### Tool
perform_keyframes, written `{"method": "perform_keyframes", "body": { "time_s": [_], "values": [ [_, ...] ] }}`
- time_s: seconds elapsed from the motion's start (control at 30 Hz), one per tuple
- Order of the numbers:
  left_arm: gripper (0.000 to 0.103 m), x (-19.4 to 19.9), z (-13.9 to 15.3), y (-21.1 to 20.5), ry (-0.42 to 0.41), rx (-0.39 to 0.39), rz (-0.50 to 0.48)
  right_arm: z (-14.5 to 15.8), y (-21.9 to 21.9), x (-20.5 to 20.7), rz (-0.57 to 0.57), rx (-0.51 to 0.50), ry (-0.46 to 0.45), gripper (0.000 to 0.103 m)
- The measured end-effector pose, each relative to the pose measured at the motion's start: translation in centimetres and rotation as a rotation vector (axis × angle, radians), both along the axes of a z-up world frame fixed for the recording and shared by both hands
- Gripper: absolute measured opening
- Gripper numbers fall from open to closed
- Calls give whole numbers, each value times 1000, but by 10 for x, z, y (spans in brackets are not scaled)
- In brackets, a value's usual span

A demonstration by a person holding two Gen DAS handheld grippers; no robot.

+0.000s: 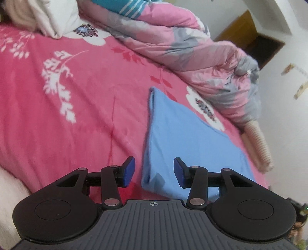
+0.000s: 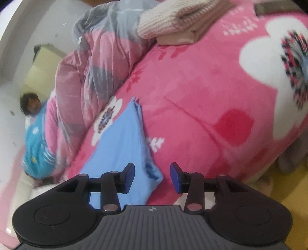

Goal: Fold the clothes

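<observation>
Both grippers are hanging over the bed with me steering: left gripper (image 1: pixel 154 171) is standing with its blue pads apart and gripping nothing, and right gripper (image 2: pixel 152 177) is matching it, pads apart, nothing between them. I am seeing the folded blue garment (image 1: pixel 184 142) lying flat on the pink floral bedspread (image 1: pixel 77 96), just beyond the fingertips in both views. A rumpled pink and grey quilt (image 1: pixel 192 52) is lying heaped beside it. A beige knit garment (image 2: pixel 173 17) is resting farther off on the bedspread.
</observation>
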State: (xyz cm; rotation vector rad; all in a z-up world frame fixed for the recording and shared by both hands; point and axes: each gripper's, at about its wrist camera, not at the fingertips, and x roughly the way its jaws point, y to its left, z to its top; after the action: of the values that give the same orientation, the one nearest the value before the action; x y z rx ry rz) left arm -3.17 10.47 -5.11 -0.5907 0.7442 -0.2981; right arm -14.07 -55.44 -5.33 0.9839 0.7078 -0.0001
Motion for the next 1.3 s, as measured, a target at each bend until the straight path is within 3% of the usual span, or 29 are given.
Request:
{"method": "perform_keyframes", "body": {
  "time_s": [0.2, 0.3, 0.47, 0.53, 0.57, 0.63, 0.73, 0.87, 0.93, 1.03, 1.1, 1.3],
  "values": [
    [44, -10, -12, 5, 50, -153, -17, -12, 4, -10, -45, 188, 54, 43],
    [44, -6, -21, -2, 78, -205, -39, -16, 11, -4, -26, 220, 67, 43],
    [44, 6, -37, -11, 110, -232, 7, -30, 11, 19, -61, 216, 122, 41],
    [44, 9, -40, -11, 111, -244, 20, -39, 10, 27, -74, 213, 136, 32],
    [44, 10, -41, -11, 111, -248, 23, -41, 10, 27, -79, 214, 122, 10],
    [44, 10, -41, -10, 111, -251, 23, -38, 8, 22, -92, 217, 59, 4],
    [43, 10, -42, -7, 112, -255, 16, -28, 2, 5, -114, 222, -68, 4],
    [43, 11, -45, -3, 123, -273, 3, -68, -9, 8, -154, 321, 71, 4],
    [44, 10, -43, 0, 130, -279, -1, -71, -13, 6, -177, 366, 46, 6],
    [44, 3, -38, 9, 123, -274, -1, -59, -17, -7, -248, 334, 15, 21],
    [44, -2, -35, 18, 126, -289, 4, -50, -18, -17, -267, 302, 12, 21],
    [44, -16, -28, 22, 139, -324, -12, -23, 13, -18, -118, 247, -21, 29]
  ]
}}
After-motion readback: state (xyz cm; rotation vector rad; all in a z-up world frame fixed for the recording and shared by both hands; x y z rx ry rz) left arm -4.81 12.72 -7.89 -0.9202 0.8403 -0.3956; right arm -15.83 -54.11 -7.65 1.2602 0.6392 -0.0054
